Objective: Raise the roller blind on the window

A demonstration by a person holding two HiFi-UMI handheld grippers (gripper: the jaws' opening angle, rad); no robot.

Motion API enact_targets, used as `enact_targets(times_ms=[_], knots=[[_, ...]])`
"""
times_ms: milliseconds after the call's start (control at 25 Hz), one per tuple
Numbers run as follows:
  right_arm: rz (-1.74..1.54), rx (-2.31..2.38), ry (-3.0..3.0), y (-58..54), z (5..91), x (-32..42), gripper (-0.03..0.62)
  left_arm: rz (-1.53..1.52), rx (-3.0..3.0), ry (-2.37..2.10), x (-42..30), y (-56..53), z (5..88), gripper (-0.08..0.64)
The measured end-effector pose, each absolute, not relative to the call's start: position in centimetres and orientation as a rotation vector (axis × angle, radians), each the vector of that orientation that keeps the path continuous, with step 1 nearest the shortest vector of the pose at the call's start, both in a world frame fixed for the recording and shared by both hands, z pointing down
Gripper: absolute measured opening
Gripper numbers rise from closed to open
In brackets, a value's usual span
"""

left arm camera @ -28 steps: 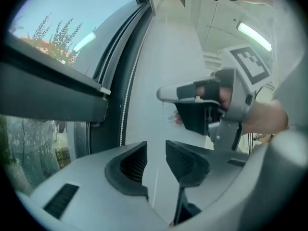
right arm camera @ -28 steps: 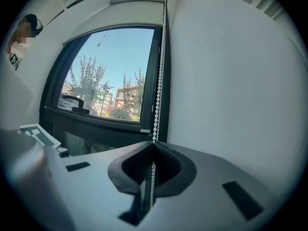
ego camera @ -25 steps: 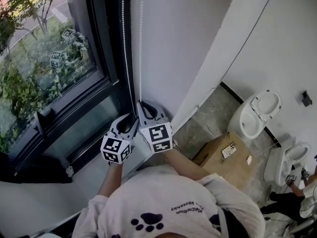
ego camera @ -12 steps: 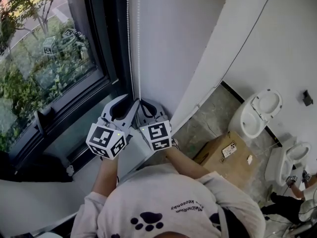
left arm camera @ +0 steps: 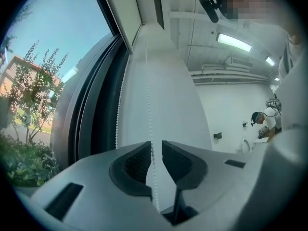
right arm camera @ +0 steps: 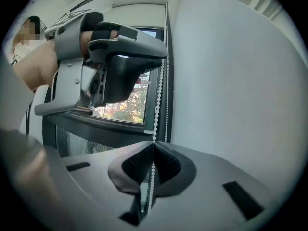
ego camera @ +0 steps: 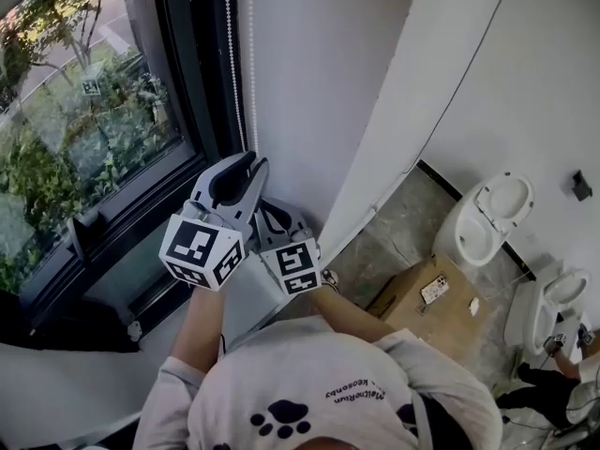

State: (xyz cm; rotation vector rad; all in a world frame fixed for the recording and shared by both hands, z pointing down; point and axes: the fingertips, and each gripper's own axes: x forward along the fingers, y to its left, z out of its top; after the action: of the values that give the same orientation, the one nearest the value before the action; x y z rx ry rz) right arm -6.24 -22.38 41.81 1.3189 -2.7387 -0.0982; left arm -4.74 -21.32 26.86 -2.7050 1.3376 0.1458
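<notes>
hand-over-hand work on the cord, by the look of it. right gripper [right arm camera: 153,146] is clamped tight on the bead chain [right arm camera: 157,95], the beads running straight through its closed pads and on up. just above it the left gripper [left arm camera: 155,147] has what looks to be the same strand threaded between its jaws and is closing on it. a sliver of gap shows beside the beads, so it isn't biting yet.

from over the shoulder the left gripper sits higher, the right one tucked under it, both close to the white wall [ego camera: 319,82]. the chain hangs as two strands beside the dark window frame [ego camera: 192,82]. what shows of the window [ego camera: 84,129] is bare glass with trees beyond. the blind's fabric i can't pick out, so how far up it is i couldn't say.

next, i'd judge, the left one must finish its pinch squarely on the beads before the right lets go, then draw straight down along the strand — a slanted pull could let the beads slip.
</notes>
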Motion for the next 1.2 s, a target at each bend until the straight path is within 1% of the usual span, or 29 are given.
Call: enact_targets(times_ms=[160,320,520,680,880,960,1000,1040,1080,1200], knots=[[-0.095,1.318,-2.741,-22.4,41.8,-6.2,0.011,0.142,-2.688,1.346,-4.7,-21.5,26.8,0.027],[-0.092,1.317,-2.741,-22.4,41.9,-6.2,0.011,0.109,-2.67,1.335,-4.8,-21.6,26.9,0.02],[-0.095,1.311,-2.741,-22.5,41.9,-6.4,0.011,0.157,-2.672,1.367,-5.3,-21.9,27.0,0.017],[-0.099,1.313,-2.739,-22.6,42.0,-6.4,0.011,0.114,-2.663,1.363,-5.0,-21.9,27.0,0.018],[-0.099,1.316,-2.736,-22.9,41.9,-6.3,0.011,0.088,-2.662,1.358,-5.0,-22.3,26.9,0.036],[-0.104,1.314,-2.733,-22.9,41.9,-6.3,0.011,0.107,-2.675,1.339,-4.9,-22.2,26.8,0.115],[-0.107,1.313,-2.733,-23.0,41.9,-6.4,0.011,0.106,-2.672,1.342,-4.9,-22.2,26.8,0.114],[-0.108,1.311,-2.734,-23.0,41.9,-6.4,0.011,0.098,-2.662,1.353,-5.0,-22.3,26.7,0.085],[-0.108,1.31,-2.734,-23.0,41.9,-6.5,0.011,0.089,-2.654,1.364,-5.1,-22.5,26.8,0.041],[-0.113,1.309,-2.732,-23.2,42.0,-6.5,0.011,0.065,-2.684,1.344,-5.1,-22.9,27.0,0.029]])
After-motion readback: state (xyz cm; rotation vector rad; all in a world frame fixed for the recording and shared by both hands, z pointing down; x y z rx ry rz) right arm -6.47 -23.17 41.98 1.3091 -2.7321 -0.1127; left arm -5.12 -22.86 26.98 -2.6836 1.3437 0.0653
